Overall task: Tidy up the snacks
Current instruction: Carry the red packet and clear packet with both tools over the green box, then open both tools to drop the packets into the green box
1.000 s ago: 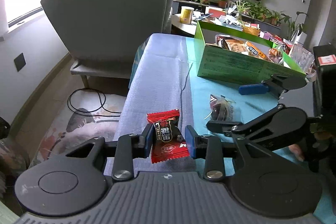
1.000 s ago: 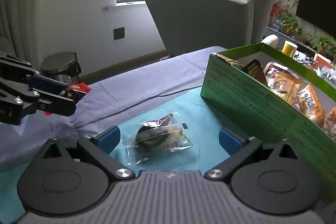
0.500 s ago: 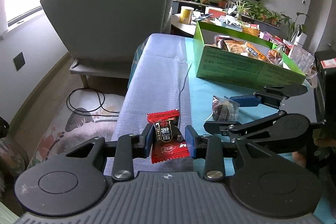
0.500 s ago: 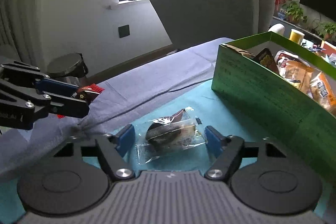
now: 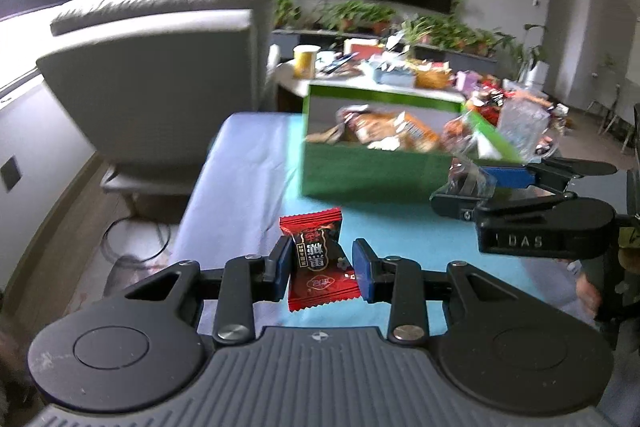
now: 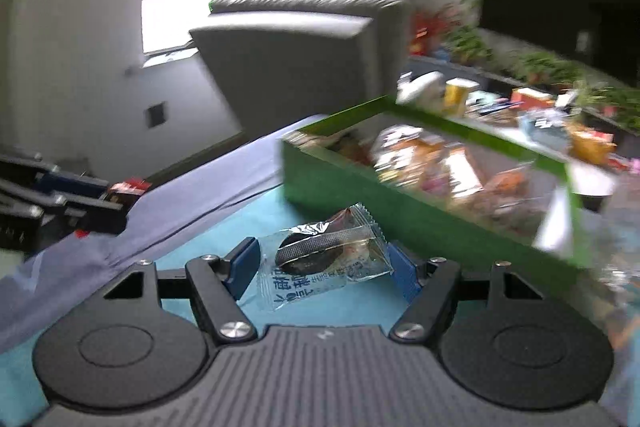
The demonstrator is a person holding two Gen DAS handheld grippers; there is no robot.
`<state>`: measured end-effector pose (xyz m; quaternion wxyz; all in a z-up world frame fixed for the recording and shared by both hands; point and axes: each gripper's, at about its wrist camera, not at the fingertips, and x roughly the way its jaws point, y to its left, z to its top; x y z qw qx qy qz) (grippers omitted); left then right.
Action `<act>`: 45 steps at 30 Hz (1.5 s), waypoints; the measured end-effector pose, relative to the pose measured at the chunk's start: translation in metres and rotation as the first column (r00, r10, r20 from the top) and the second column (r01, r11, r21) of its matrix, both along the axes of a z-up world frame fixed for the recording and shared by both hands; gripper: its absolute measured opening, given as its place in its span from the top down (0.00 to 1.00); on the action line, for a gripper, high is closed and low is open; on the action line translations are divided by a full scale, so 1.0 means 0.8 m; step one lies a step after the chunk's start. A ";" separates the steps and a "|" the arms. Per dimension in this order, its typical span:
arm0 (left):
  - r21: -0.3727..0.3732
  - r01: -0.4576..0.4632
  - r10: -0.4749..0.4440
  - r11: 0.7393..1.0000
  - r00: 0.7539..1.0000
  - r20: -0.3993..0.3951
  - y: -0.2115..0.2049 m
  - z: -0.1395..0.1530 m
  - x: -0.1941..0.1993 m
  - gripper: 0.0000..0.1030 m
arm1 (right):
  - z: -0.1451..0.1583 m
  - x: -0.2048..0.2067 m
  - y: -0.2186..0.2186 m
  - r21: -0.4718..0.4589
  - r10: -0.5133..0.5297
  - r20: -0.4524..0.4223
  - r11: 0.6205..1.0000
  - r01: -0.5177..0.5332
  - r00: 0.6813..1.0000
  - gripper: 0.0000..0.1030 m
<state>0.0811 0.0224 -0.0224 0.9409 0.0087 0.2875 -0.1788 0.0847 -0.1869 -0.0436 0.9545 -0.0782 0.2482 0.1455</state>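
Observation:
My left gripper (image 5: pixel 322 261) is shut on a red and black candy packet (image 5: pixel 312 227), held upright above the teal cloth. My right gripper (image 6: pixel 324 263) is shut on a clear packet with a dark round snack (image 6: pixel 332 247), which hangs off the table between the blue pads. In the left wrist view the right gripper (image 5: pixel 476 183) holds that clear packet (image 5: pixel 466 173) by the right front corner of the green box (image 5: pixel 372 175). The green box (image 6: pixel 400 223) is open and holds several snack packets. In the right wrist view the left gripper (image 6: pixel 116 203) with its red packet (image 6: pixel 130 187) is at the far left.
A teal cloth (image 5: pixel 360 223) lies over a blue-grey table cover (image 5: pixel 240 155). A grey armchair (image 5: pixel 160 75) stands behind the table's far left. Behind the box is a cluttered side table (image 5: pixel 380 71) with a yellow cup (image 5: pixel 306 61). A cable (image 5: pixel 136 239) lies on the floor at left.
The right gripper's jaws closed in on the clear packet and lifted it off the cloth toward the green box. The left gripper rose and swung toward the box with the red packet.

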 end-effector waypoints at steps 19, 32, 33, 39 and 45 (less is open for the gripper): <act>0.017 0.137 -0.138 0.990 0.984 0.109 -0.134 0.034 0.081 0.70 | 0.009 0.056 -0.094 0.205 -0.307 0.041 0.934 0.293 0.951 0.33; 0.035 0.163 -0.165 0.986 0.983 0.074 -0.180 0.003 0.155 0.70 | -0.011 0.074 -0.108 0.177 -0.291 0.031 0.943 0.281 0.956 0.33; 0.034 0.169 -0.170 0.985 0.983 0.065 -0.184 -0.001 0.160 0.70 | -0.013 0.075 -0.110 0.180 -0.292 0.027 0.942 0.283 0.956 0.33; 0.042 0.163 -0.164 0.986 0.986 0.020 -0.198 -0.023 0.181 0.70 | -0.018 0.073 -0.108 0.168 -0.270 0.048 0.951 0.258 0.962 0.33; 0.022 0.149 -0.149 0.989 0.989 -0.002 -0.187 -0.024 0.183 0.64 | -0.018 0.071 -0.108 0.176 -0.258 0.051 0.953 0.245 0.965 0.33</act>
